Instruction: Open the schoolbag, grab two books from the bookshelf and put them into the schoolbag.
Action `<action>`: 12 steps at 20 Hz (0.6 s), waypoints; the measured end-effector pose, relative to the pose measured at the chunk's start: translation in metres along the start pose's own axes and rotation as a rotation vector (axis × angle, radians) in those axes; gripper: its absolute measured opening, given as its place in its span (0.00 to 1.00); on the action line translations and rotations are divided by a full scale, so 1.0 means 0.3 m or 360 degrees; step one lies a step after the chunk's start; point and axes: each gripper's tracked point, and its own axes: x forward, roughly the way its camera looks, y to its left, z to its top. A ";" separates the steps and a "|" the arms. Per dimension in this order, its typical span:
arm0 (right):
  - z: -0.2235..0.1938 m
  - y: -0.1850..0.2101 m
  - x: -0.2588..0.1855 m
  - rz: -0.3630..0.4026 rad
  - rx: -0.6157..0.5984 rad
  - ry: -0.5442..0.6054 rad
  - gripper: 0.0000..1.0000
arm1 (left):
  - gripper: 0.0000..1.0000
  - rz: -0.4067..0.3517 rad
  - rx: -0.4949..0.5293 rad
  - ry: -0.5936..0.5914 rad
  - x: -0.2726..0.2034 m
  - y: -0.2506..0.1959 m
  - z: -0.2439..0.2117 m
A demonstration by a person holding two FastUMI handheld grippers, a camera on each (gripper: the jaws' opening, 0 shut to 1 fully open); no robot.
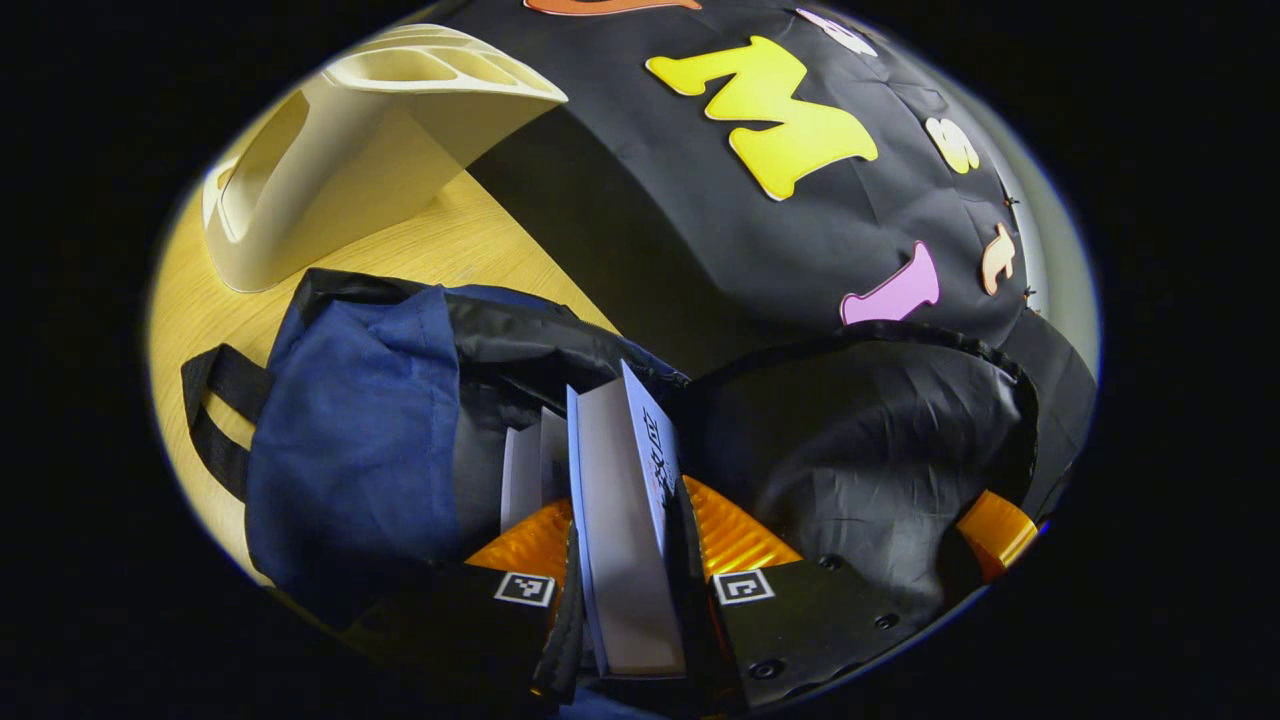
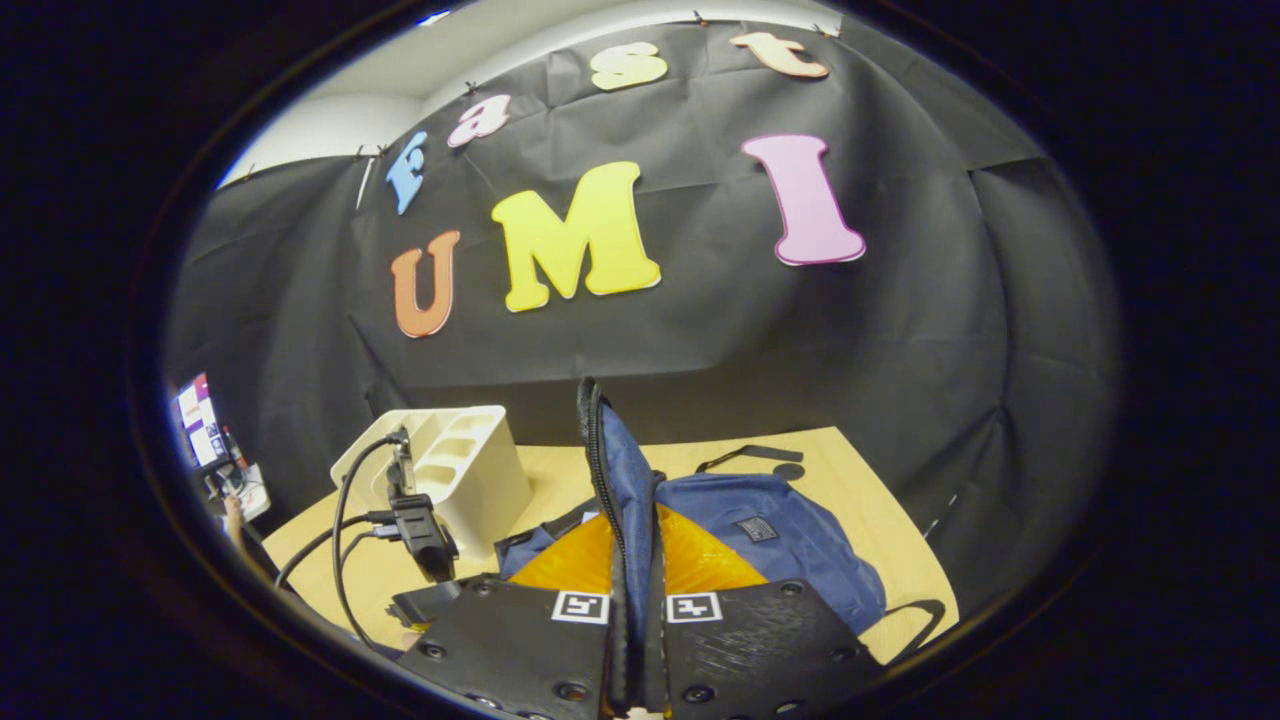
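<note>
In the left gripper view my left gripper (image 1: 628, 520) is shut on a pale book (image 1: 625, 470), held upright over the open mouth of the blue schoolbag (image 1: 350, 440). A second pale book (image 1: 525, 472) stands inside the bag just to its left. The bag's black lining (image 1: 880, 450) spreads open to the right. In the right gripper view my right gripper (image 2: 635, 545) is shut on the bag's zippered flap (image 2: 605, 450) and holds it raised. The blue schoolbag (image 2: 775, 535) lies on the table beyond it. The left gripper (image 2: 420, 530) with its cables is at the lower left.
The cream bookshelf (image 1: 380, 150) stands on the wooden table (image 1: 470, 240) behind the bag, its slots bare; it shows again as the bookshelf (image 2: 455, 465) at the left. A black strap (image 2: 750, 455) lies on the table (image 2: 860, 500) behind the bag. A screen (image 2: 200, 420) glows far left.
</note>
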 end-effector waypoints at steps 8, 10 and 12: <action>-0.042 -0.025 0.000 -0.0063 0.0034 0.0035 0.07 | 0.63 0.0061 0.0050 -0.0007 0.003 0.019 -0.007; -0.039 -0.031 -0.010 -0.0092 0.0024 0.0024 0.07 | 0.64 0.0102 0.0101 -0.0026 0.004 0.028 -0.003; -0.044 -0.028 -0.013 -0.0107 0.0024 0.0021 0.07 | 0.68 0.0109 0.0121 -0.0026 -0.005 0.028 -0.002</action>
